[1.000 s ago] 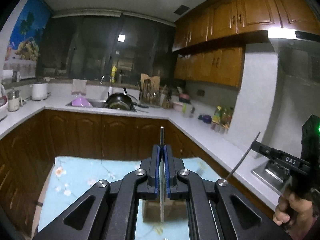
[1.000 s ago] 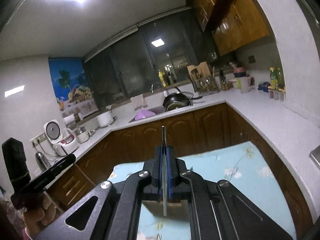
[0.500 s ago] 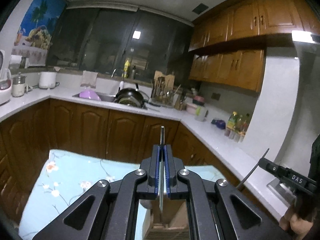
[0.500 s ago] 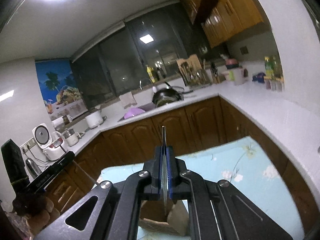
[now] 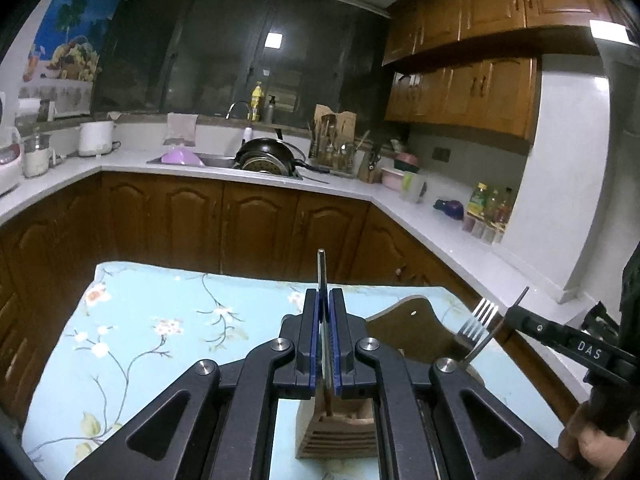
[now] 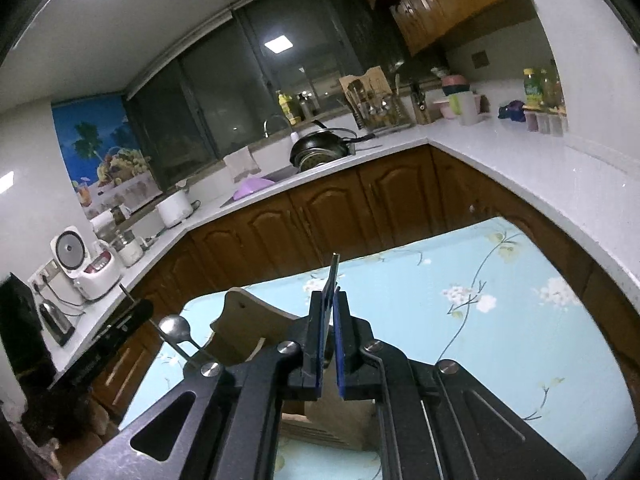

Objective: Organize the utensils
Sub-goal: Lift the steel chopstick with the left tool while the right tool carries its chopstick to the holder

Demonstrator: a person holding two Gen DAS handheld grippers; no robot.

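Note:
A wooden utensil holder (image 5: pixel 336 432) with a tall back board (image 6: pixel 248 320) stands on the floral blue tablecloth (image 5: pixel 160 320), right under both grippers. My left gripper (image 5: pixel 324 296) is shut on a thin metal utensil (image 5: pixel 321 268), whose handle points forward; its head is hidden below the jaws. My right gripper (image 6: pixel 330 300) is shut on a similar flat metal utensil (image 6: pixel 334 272). A fork (image 5: pixel 480 320) stands tines up at the holder's right side. A spoon (image 6: pixel 176 326) stands bowl up at its left. Each gripper appears in the other's view: the right (image 5: pixel 560 340), the left (image 6: pixel 112 336).
A brown-cabinet counter (image 5: pixel 420 216) wraps around behind and to the right of the table. On it are a sink with a black pan (image 5: pixel 268 156), bottles (image 5: pixel 484 204) and a rice cooker (image 6: pixel 80 264). A person's hand (image 5: pixel 588 440) grips the right tool.
Both grippers have sunk toward the table. The wooden holder now shows more fully beneath them, and the fork and spoon have come into view. Both stayed shut on their utensils.

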